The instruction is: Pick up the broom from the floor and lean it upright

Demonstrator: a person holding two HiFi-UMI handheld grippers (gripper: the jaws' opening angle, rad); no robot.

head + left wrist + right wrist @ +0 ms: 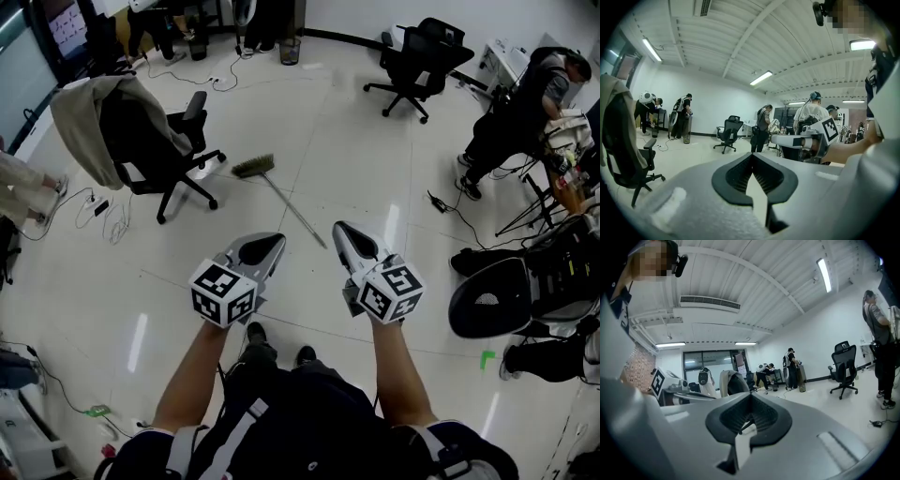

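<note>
**Broom flat on floor, both grippers shut and empty**

Broom (286,201): lies flat on the open middle of the white floor (375,169), well away from the floor's far edge at the wall. Brush head points toward the far-left corner and the handle runs diagonally back toward the person. In the head view the handle's near end shows between the 2 gripper tips.

Left gripper (270,244): held out in front of the person, above the floor, roughly level. Its own view shows the jaws together at the tip with nothing between them. No contact with the broom.

Right gripper (347,234): held beside the left one, apart from it, also roughly level. Jaws together, nothing clamped. No contact with the broom.

Surroundings:
- 1 black chair (155,150) draped with a beige jacket (89,117) stands just left of the brush head, not touching it.
- A 2nd chair (417,56) stands toward the floor's far-right corner.
- Cables (103,211) trail along the floor's left edge.
- A person in dark clothes (525,103) bends over at the right edge.
</note>
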